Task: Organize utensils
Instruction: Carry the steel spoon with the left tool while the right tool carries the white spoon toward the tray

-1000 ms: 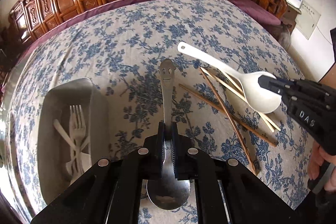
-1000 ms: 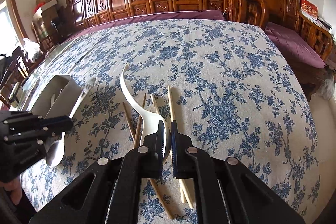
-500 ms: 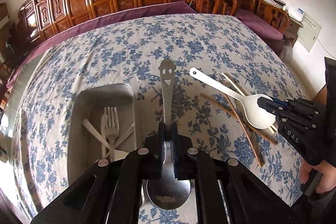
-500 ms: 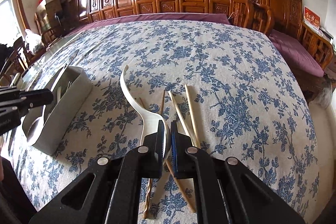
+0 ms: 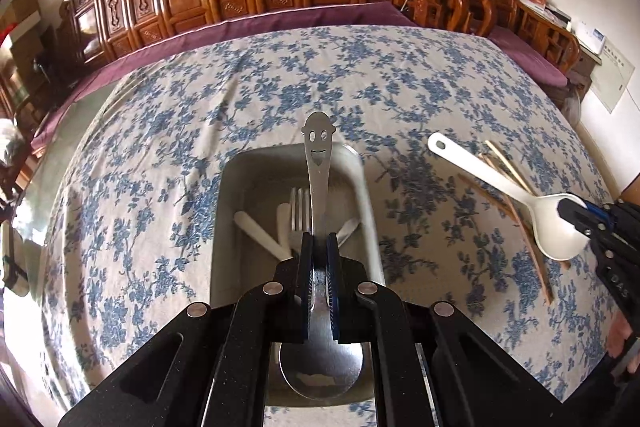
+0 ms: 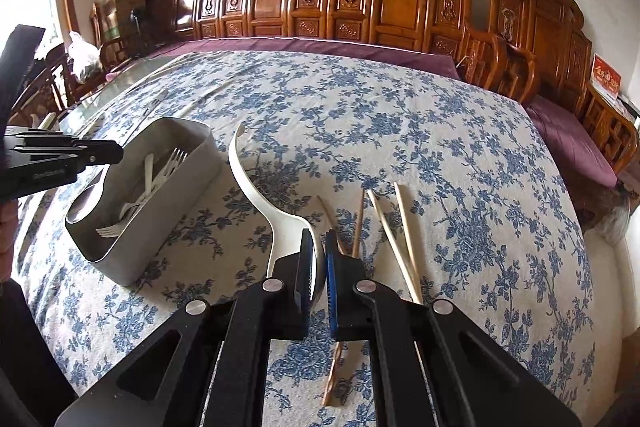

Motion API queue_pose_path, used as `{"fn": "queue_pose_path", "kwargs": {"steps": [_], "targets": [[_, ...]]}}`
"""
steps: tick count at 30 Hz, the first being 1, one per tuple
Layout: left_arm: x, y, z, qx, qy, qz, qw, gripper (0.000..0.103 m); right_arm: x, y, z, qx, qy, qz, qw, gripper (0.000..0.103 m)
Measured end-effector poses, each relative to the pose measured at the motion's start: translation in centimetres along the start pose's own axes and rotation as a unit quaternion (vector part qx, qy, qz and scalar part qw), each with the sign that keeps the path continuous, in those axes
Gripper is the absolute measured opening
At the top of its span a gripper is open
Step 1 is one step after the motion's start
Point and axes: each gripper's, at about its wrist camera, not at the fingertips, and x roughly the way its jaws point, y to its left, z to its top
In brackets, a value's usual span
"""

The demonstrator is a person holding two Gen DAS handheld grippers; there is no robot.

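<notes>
The left gripper (image 5: 319, 259) is clamping a steel spoon (image 5: 318, 183) at its neck, bowl sitting back toward the camera at lower centre and the smiley-faced handle running straight up the frame, directly over the grey bin (image 5: 362, 195) whose long side is lying along the same line, forks and white cutlery already resting inside. At the right edge of that view the right gripper (image 6: 319, 267) is pinching the rim of a white ladle (image 6: 256, 187), handle slanting to the upper left toward the bin. By my reading the left hand is nearer and its spoon only needs lowering, while chopsticks (image 6: 390, 235) are lying beside the ladle on the floral tablecloth (image 6: 460, 155).
</notes>
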Motion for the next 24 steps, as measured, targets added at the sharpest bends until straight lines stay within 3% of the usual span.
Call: {"fn": "queue_pose_path", "kwargs": {"steps": [17,24], "targets": [[4.9,2.4,-2.4,-0.017,0.044,-0.005,0.9989,0.006,0.8,2.7,0.4,-0.027,0.005,0.014,1.0,0.007],[4.5,2.6,-2.9,-0.014,0.029,-0.012,0.9994,0.007,0.6,3.6,0.8,-0.032,0.004,0.014,0.999,0.007]]}}
